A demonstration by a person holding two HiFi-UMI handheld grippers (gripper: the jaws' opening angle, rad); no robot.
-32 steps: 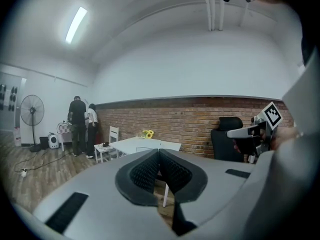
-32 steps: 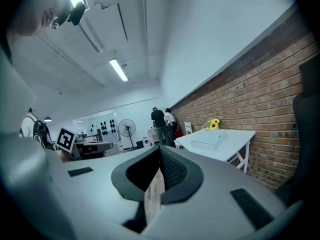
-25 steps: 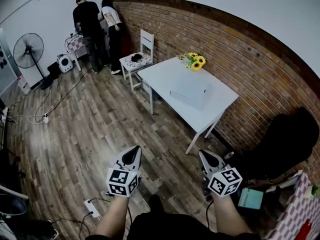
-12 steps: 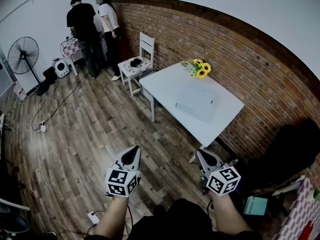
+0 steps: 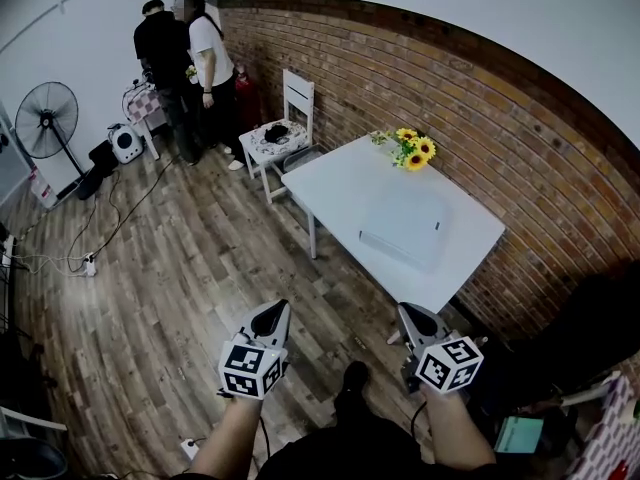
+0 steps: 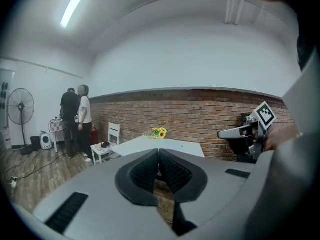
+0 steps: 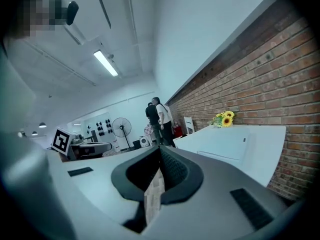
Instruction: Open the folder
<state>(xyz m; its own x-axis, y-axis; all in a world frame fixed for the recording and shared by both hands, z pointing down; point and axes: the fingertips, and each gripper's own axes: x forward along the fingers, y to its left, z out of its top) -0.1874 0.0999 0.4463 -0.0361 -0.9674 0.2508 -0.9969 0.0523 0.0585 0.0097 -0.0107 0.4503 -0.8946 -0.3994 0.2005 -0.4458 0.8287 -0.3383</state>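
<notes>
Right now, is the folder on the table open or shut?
Shut: the folder lies flat on the white table as a single slab, no cover raised.

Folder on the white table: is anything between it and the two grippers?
Nothing visible. Only bare floor and the table's near edge lie between the left gripper, the right gripper and the folder. The sunflowers stand at the table's far end, beyond the folder.

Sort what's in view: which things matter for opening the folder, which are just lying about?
Job: folder, the white table under it, left gripper, right gripper.
Lying about: sunflowers, white chair, standing fan, two people.
</notes>
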